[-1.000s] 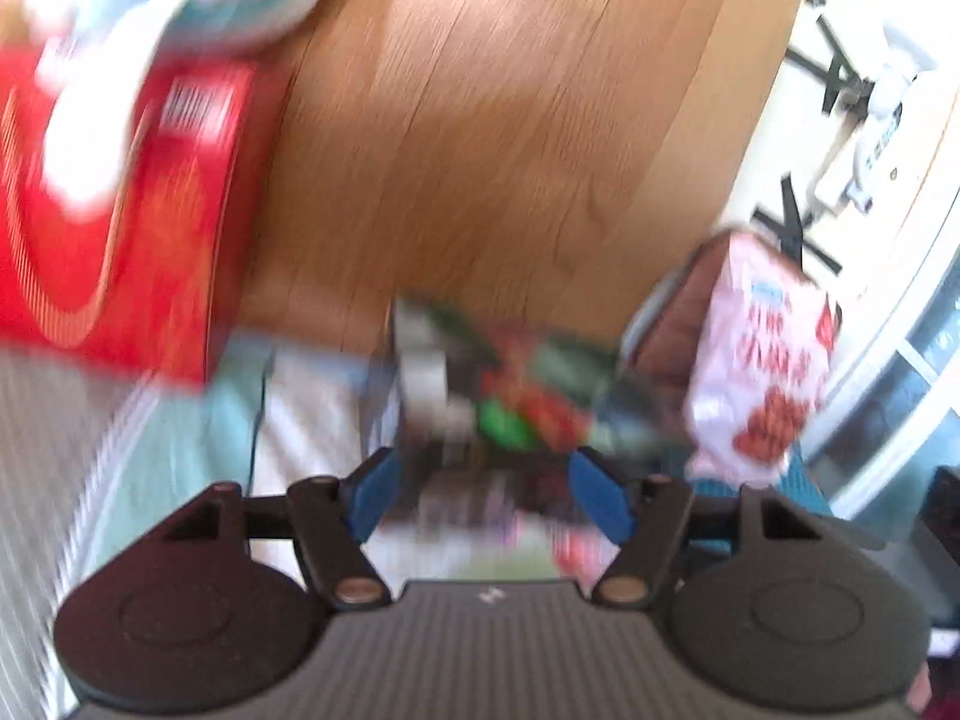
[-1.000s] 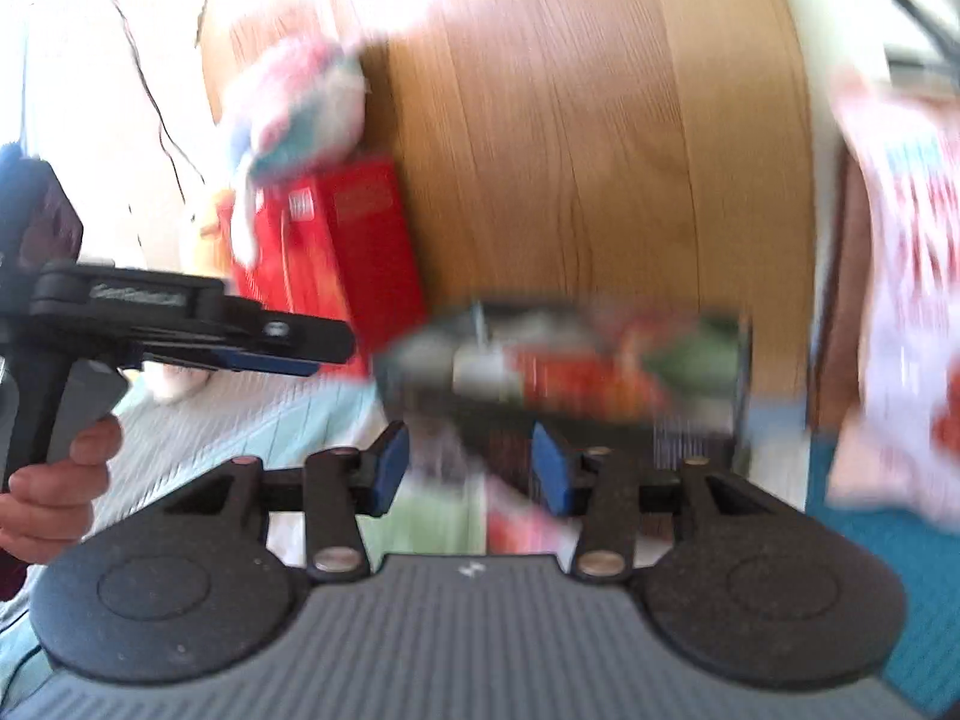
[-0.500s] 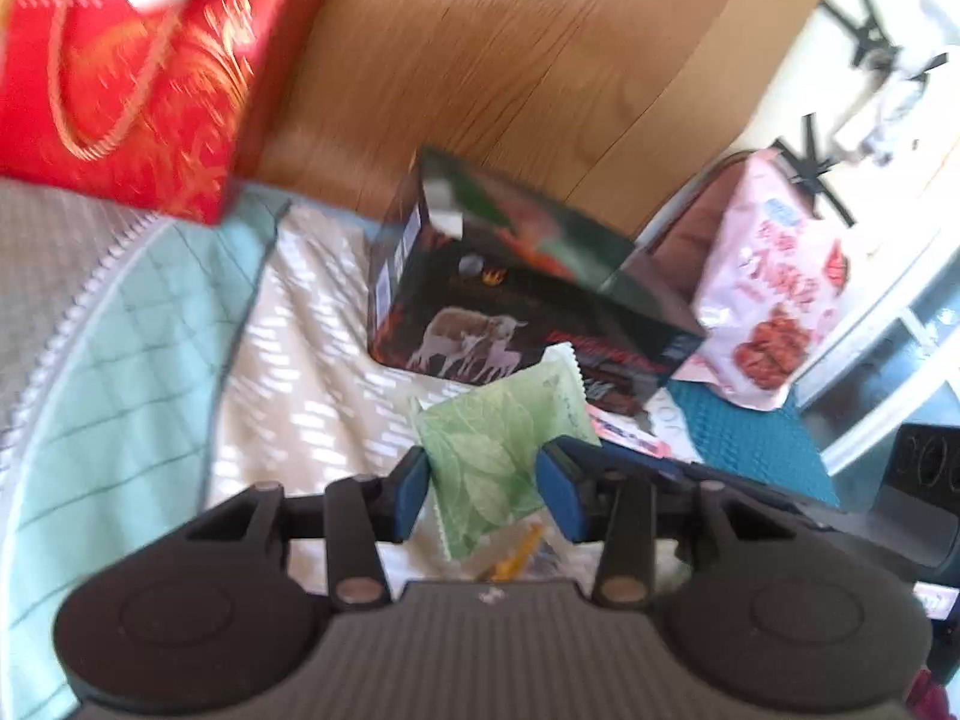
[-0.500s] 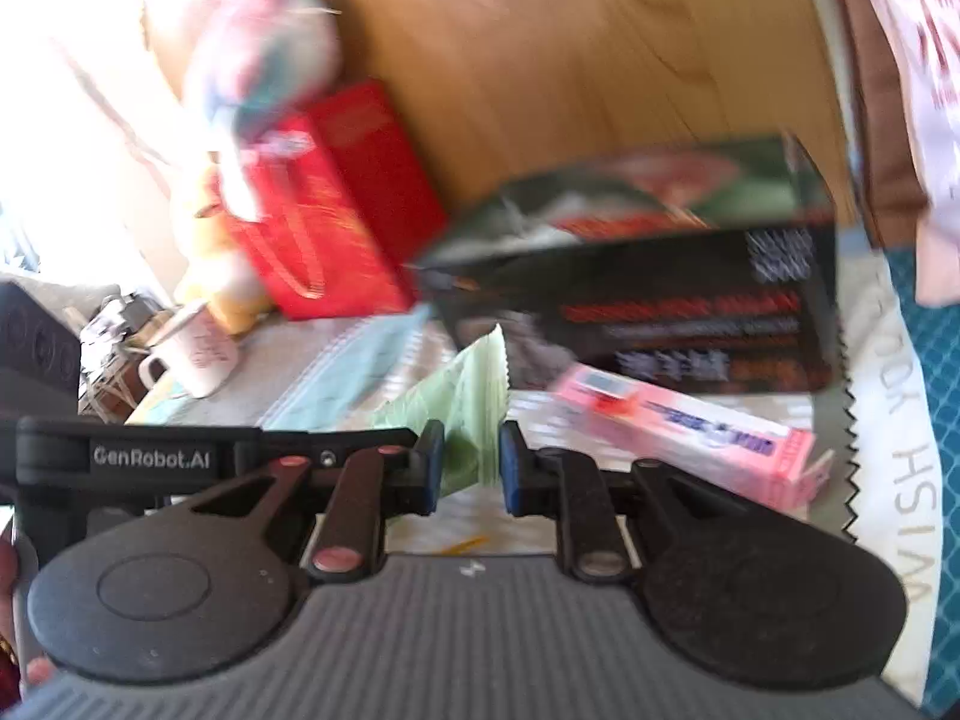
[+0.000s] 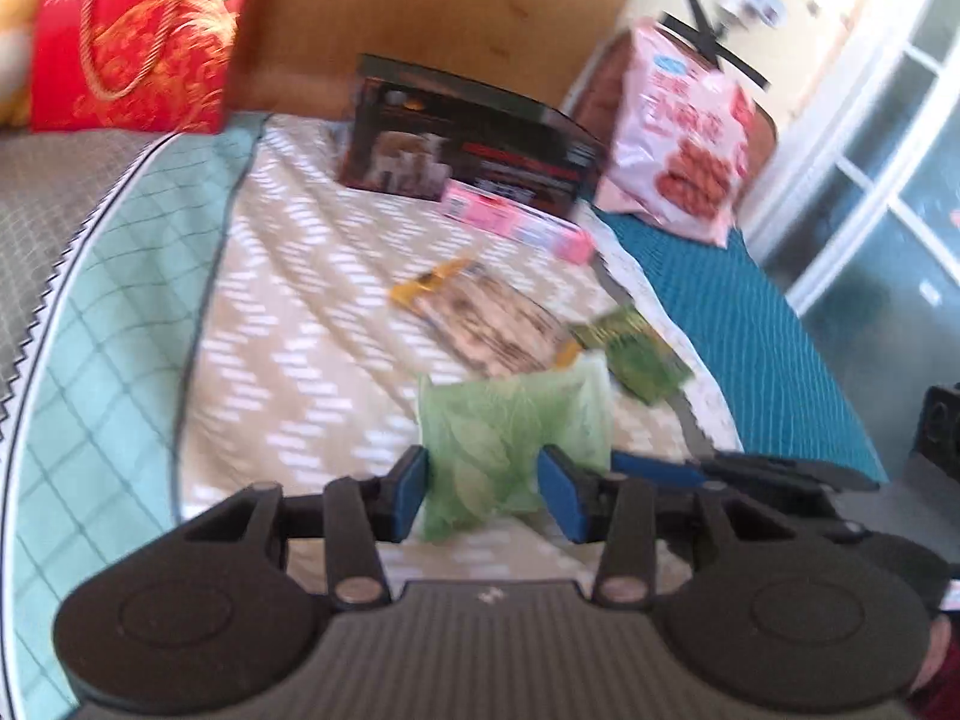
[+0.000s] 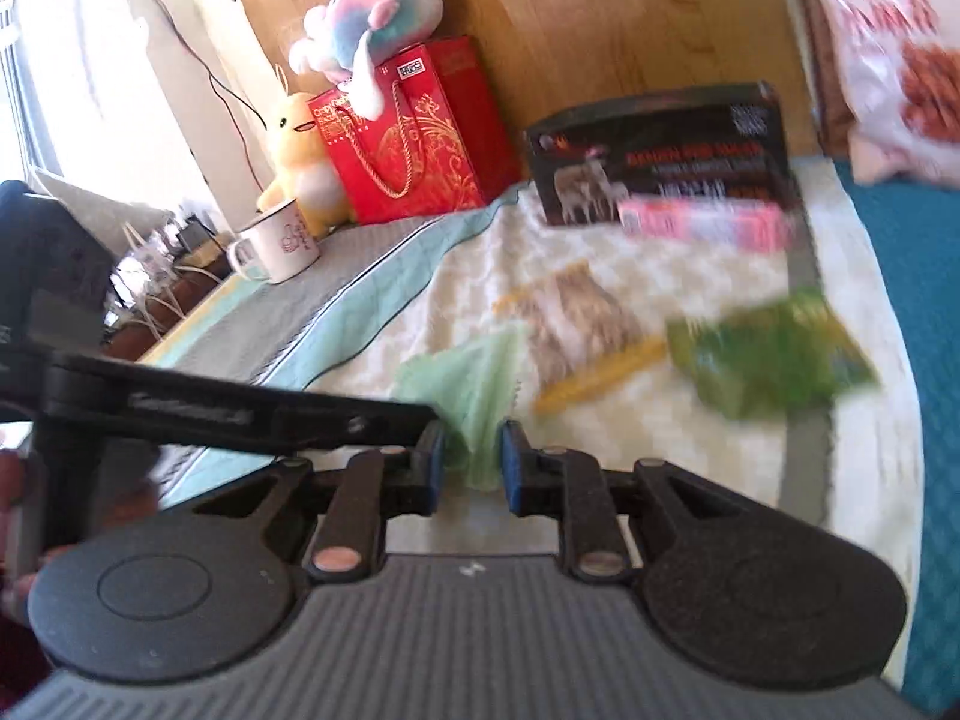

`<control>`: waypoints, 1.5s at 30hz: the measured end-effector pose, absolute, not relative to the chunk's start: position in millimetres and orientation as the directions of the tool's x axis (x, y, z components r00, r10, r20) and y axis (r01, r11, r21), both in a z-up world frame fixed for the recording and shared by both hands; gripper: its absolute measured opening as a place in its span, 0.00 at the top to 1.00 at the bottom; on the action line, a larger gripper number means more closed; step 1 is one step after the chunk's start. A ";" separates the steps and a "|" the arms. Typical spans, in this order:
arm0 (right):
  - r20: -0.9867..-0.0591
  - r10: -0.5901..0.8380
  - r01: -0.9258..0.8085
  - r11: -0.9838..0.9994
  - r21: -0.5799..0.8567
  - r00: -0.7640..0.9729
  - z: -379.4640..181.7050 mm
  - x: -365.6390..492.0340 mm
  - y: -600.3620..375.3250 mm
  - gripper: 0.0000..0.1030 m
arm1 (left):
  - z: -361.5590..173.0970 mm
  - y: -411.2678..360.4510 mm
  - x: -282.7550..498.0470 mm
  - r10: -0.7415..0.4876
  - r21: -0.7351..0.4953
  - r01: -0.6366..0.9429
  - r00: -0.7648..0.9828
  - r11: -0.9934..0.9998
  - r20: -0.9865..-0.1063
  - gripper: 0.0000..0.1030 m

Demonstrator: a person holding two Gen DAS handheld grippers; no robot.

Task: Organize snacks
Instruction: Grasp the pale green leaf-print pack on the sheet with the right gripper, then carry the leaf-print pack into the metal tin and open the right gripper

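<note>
A pale green snack packet [image 5: 510,420] hangs crumpled between both grippers over the patterned bed cover [image 5: 288,300]. My left gripper [image 5: 483,480] pinches its near end, and its jaws are opening slightly with the packet still between the pads. My right gripper [image 6: 471,462] grips the same packet [image 6: 474,378] from the right; its jaws are easing open too. Beyond lie a tan and yellow packet [image 5: 492,318], a dark green packet [image 5: 630,351], a pink box [image 5: 516,222] and a black box [image 5: 468,144].
A pink bag of snacks [image 5: 684,132] leans at the far right above a teal mat [image 5: 750,324]. A red gift bag [image 6: 414,132] with a plush toy [image 6: 372,18] on top, a yellow plush [image 6: 300,144] and a white mug [image 6: 279,240] stand at the left by the wooden headboard [image 6: 600,18].
The black box, between the jaws a second ago, now rests by the headboard. Both grippers closed on the green packet and pulled back toward the near edge with it.
</note>
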State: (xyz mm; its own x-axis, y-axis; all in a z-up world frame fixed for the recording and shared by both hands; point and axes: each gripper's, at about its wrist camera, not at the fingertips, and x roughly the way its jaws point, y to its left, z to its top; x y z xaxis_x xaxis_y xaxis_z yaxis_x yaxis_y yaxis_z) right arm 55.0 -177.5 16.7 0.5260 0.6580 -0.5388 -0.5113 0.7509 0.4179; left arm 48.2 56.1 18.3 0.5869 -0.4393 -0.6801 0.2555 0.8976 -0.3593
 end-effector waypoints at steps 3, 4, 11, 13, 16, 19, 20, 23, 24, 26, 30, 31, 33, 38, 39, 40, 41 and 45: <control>-0.549 0.641 -0.515 0.764 0.389 0.536 11.3 38.1 -188.9 0.66 | 18.0 33.8 36.8 -0.446 -0.312 0.320 0.582 0.894 -0.680 0.52; -0.552 0.630 -0.520 0.771 0.367 0.545 10.4 32.0 -191.7 0.63 | 18.8 27.7 33.6 -0.444 -0.294 0.338 0.582 0.894 -0.681 0.49; -0.563 0.523 -0.558 0.820 0.128 0.640 8.1 5.9 -200.9 0.46 | 34.6 37.1 28.8 -0.454 -0.294 0.348 0.617 0.890 -0.643 0.41; -0.559 0.540 -0.572 0.809 0.138 0.629 6.2 8.2 -200.8 0.46 | 37.1 42.4 33.1 -0.451 -0.299 0.340 0.624 0.892 -0.638 0.41; -0.559 0.548 -0.586 0.800 0.133 0.622 3.3 13.5 -194.2 0.47 | 30.2 41.3 41.8 -0.455 -0.301 0.344 0.599 0.889 -0.659 0.44; -0.572 0.537 -0.595 0.797 0.104 0.620 -0.4 20.2 -184.0 0.52 | 12.4 35.6 48.8 -0.468 -0.318 0.351 0.542 0.881 -0.698 0.49; -0.578 0.534 -0.596 0.797 0.100 0.618 -1.8 21.4 -182.0 0.56 | 10.7 34.6 45.5 -0.473 -0.314 0.361 0.555 0.878 -0.684 0.49; -0.575 0.530 -0.599 0.796 0.084 0.623 -1.1 23.9 -179.1 0.69 | 9.9 31.9 40.4 -0.516 -0.339 0.400 0.524 0.852 -0.678 0.56; -0.576 0.534 -0.603 0.793 0.088 0.619 -0.6 24.8 -179.1 0.71 | 10.9 32.4 40.5 -0.524 -0.354 0.394 0.519 0.848 -0.675 0.56; -0.573 0.549 -0.613 0.784 0.099 0.608 2.1 26.3 -178.3 0.77 | 16.9 33.1 42.6 -0.535 -0.370 0.394 0.517 0.842 -0.668 0.56; -0.520 0.564 -0.622 0.779 0.079 0.641 19.0 34.9 -178.5 0.79 | 44.3 30.4 52.3 -0.535 -0.341 0.419 0.564 0.842 -0.629 0.56; -0.503 0.567 -0.619 0.781 0.078 0.652 24.3 41.3 -180.1 0.79 | 51.5 29.1 58.2 -0.535 -0.332 0.425 0.577 0.842 -0.617 0.56; -0.470 0.569 -0.613 0.787 0.073 0.675 34.5 58.2 -182.8 0.79 | 65.3 26.0 74.7 -0.534 -0.319 0.434 0.596 0.843 -0.600 0.56; -0.399 0.536 -0.585 0.811 -0.002 0.744 52.5 113.7 -184.7 0.79 | 93.7 10.4 134.8 -0.518 -0.287 0.435 0.649 0.853 -0.557 0.56; -0.391 0.530 -0.578 0.816 -0.007 0.752 55.0 128.8 -185.5 0.79 | 97.7 6.3 149.3 -0.514 -0.286 0.430 0.656 0.856 -0.552 0.56; -0.387 0.527 -0.573 0.820 -0.005 0.757 56.8 143.3 -187.0 0.79 | 100.3 1.6 162.9 -0.506 -0.282 0.423 0.666 0.861 -0.548 0.56; -0.384 0.523 -0.566 0.824 0.000 0.761 57.8 158.8 -188.7 0.79 | 101.9 -2.5 175.5 -0.498 -0.276 0.417 0.675 0.866 -0.545 0.56; -0.383 0.486 -0.527 0.850 0.000 0.785 56.5 213.1 -193.6 0.79 | 100.1 -18.1 225.9 -0.472 -0.268 0.389 0.692 0.881 -0.546 0.54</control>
